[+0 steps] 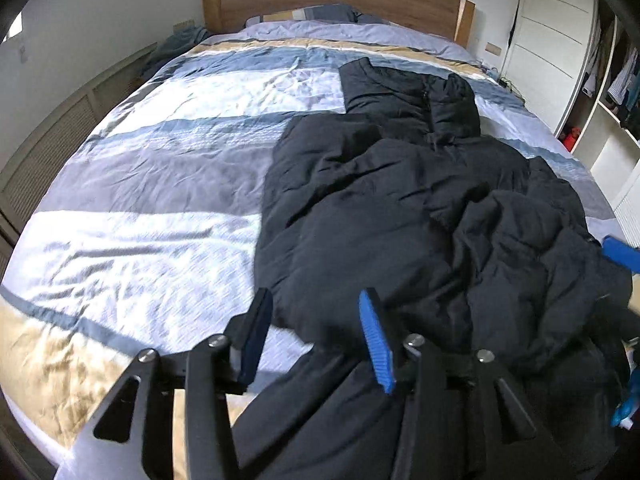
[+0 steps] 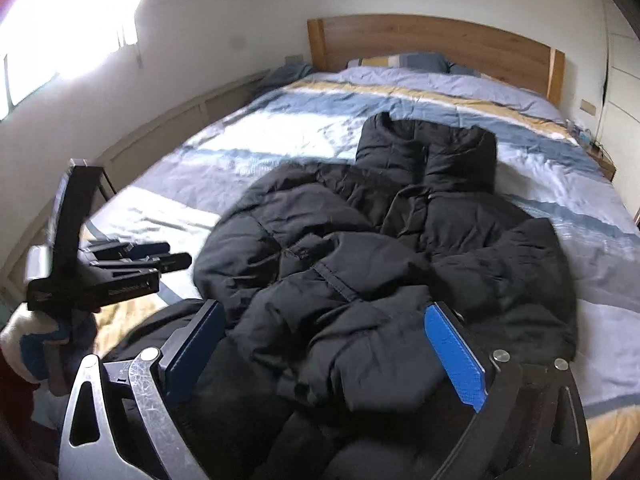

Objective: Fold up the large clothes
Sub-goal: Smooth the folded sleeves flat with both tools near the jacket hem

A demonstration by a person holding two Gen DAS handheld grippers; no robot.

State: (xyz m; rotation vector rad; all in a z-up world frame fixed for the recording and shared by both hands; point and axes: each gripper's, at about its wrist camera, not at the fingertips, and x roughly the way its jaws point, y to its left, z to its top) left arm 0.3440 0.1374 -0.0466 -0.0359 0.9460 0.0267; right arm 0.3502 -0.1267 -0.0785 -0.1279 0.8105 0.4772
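Both tongs stand released, gripping nothing. The left tongs (image 1: 316, 316) hang over the near left hem of the black puffer jacket (image 1: 400, 208), fabric showing between the parted pads but not pinched. The right tongs (image 2: 324, 344) gape wide over the crumpled lower half of the jacket (image 2: 380, 248), likely poised to take a fresh hold for a fold. The jacket lies front up, zipped, collar toward the wooden headboard (image 2: 436, 44), on the right half of the striped bed (image 1: 160, 168), which gives it room to spread flat.
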